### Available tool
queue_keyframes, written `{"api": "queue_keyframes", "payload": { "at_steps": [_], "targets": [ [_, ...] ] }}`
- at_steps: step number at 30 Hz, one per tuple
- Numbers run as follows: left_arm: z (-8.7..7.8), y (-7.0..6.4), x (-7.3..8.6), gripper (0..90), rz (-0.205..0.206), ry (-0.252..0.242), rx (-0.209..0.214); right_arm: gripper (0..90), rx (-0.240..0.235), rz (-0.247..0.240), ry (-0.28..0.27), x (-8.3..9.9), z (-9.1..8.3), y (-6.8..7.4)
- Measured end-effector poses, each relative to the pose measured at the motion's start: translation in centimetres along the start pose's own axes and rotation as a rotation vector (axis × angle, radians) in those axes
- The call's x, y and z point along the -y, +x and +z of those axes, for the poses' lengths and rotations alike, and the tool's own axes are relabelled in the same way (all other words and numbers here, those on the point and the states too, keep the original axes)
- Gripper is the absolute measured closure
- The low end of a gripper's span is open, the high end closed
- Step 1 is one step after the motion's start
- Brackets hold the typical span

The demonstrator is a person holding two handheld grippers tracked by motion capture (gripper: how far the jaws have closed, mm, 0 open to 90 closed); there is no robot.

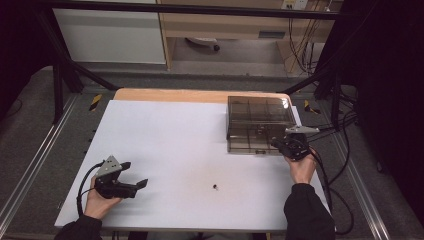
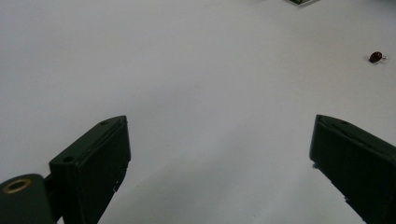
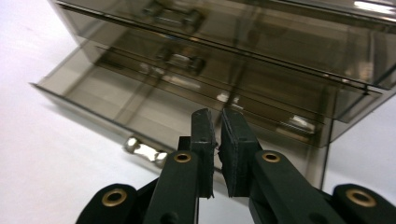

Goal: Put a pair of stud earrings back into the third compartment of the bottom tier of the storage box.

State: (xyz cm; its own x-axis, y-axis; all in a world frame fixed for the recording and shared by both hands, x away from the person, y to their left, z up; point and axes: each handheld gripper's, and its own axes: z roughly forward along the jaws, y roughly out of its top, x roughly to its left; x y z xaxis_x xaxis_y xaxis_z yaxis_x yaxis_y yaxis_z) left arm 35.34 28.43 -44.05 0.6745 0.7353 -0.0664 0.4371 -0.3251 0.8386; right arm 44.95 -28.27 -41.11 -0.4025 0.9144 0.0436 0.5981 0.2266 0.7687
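The drawer box [image 1: 259, 124] stands at the far right of the desk [image 1: 170, 145]. Its bottom drawer [image 3: 116, 100] is pulled partway out toward the person, and the metal knob [image 3: 144, 151] on its front faces the right gripper [image 1: 283, 145].

Right gripper: the fingers [image 3: 203, 140] are nearly closed, with a thin slit between the pads, and grip nothing. They hover just in front of the box, above the open drawer. The knob lies below and to the left of the fingertips in the right gripper view, close by. The drawer front runs left to right across that view.

Left gripper [image 1: 136, 175]: the fingers [image 2: 93, 158] are spread wide and empty, resting low over bare desk at the near left. A small dark red bead [image 1: 215, 186] lies to its right, near the front middle of the desk, well apart from the box.

Judgement: the left gripper is nearer the bead; the right gripper is nearer the drawer.
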Motion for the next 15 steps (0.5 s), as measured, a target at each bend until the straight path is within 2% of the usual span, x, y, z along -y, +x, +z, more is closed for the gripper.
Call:
{"api": "queue_keyframes", "payload": {
  "at_steps": [8,15],
  "targets": [
    [0.1,0.1,0.0,4.8,-0.001,0.005,-0.001,84.0,0.033,0.032,0.029,0.0,1.4,-1.4],
    [0.1,0.0,0.0,4.8,0.003,0.008,0.000,83.5,0.052,0.038,0.060,0.4,2.5,-1.6]
  ]
}}
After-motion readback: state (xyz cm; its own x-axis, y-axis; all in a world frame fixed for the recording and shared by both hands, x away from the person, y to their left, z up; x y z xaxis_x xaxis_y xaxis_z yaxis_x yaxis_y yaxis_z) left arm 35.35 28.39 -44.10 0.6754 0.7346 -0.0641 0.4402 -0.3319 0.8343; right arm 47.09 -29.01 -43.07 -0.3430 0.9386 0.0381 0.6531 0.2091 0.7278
